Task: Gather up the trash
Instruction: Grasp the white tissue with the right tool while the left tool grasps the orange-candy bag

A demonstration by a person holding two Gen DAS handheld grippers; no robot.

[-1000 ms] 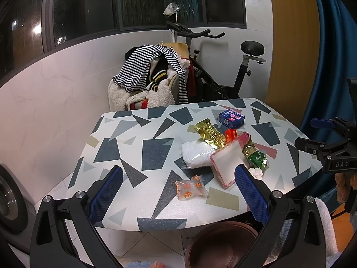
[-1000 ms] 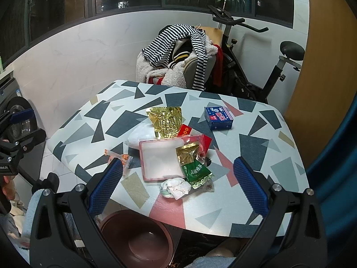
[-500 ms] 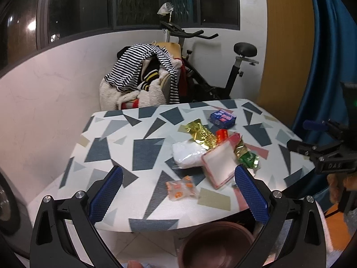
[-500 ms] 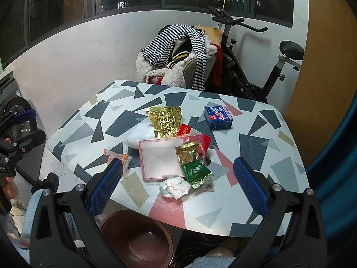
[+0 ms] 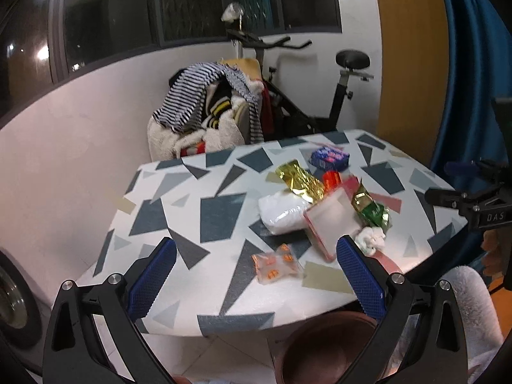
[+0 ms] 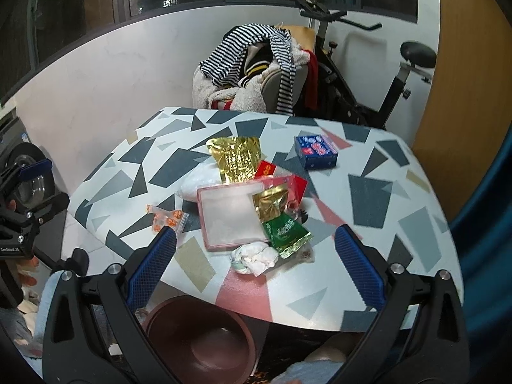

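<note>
Left gripper (image 5: 256, 267) and right gripper (image 6: 255, 264): fingers spread wide, empty, hovering short of table (image 6: 368, 198). Trash (image 6: 249, 192) heaped mid-table. Brown bin (image 6: 200, 340) below the near edge.

A lived-in room of a home at night. Beyond the fingers stands a round table with a white top patterned in grey, blue and pink shards (image 6: 368, 192), littered with snack wrappers. Behind it a chair heaped with striped and fleecy clothes (image 6: 252, 64) sits beside a black exercise bike (image 6: 396, 73). Dark windows (image 5: 192, 3) run above the white marble-look wall, and a blue curtain (image 5: 464, 64) hangs far right.
</note>
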